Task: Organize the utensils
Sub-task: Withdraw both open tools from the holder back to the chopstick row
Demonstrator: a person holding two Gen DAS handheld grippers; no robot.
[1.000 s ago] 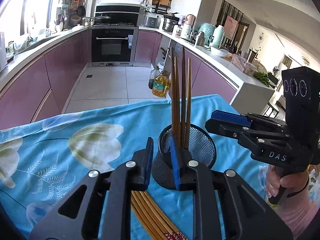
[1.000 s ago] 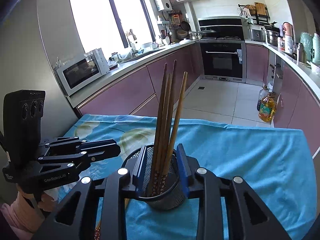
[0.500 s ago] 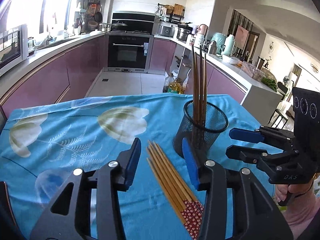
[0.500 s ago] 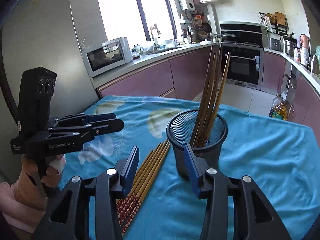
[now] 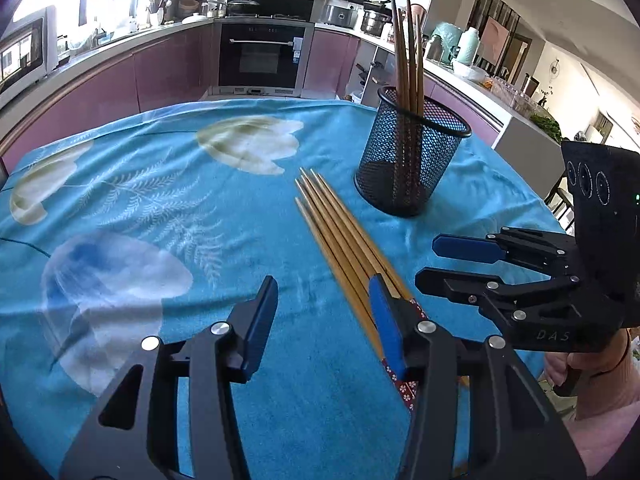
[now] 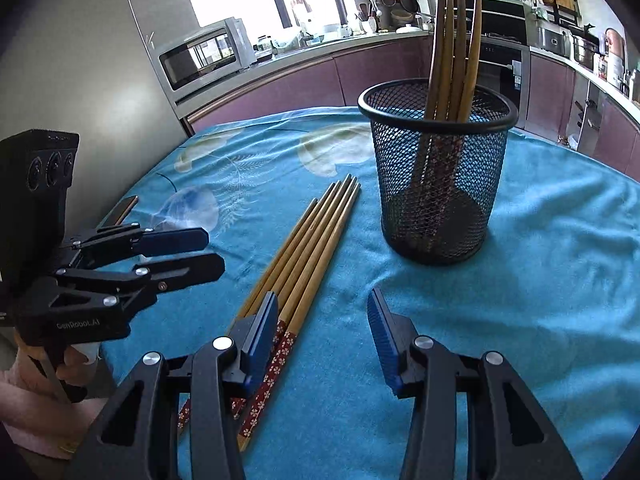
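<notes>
While several chopsticks already stand in the mesh cup (image 6: pixel 434 176), a loose bundle of chopsticks (image 6: pixel 308 248) lies on the desk (image 6: pixel 560 280) just beside it. Both the left gripper (image 5: pixel 322 320) and right gripper (image 6: pixel 322 332) hover with jaws spread, empty. Best pinch one stick near its patterned end, then lift it clear.

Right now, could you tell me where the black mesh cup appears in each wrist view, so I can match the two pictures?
Left wrist: mesh cup upper right of centre, beyond the loose chopsticks.
Right wrist: mesh cup right of centre, to the right of those chopsticks.
Shared landmark: the oven in the purple cabinets behind.
</notes>
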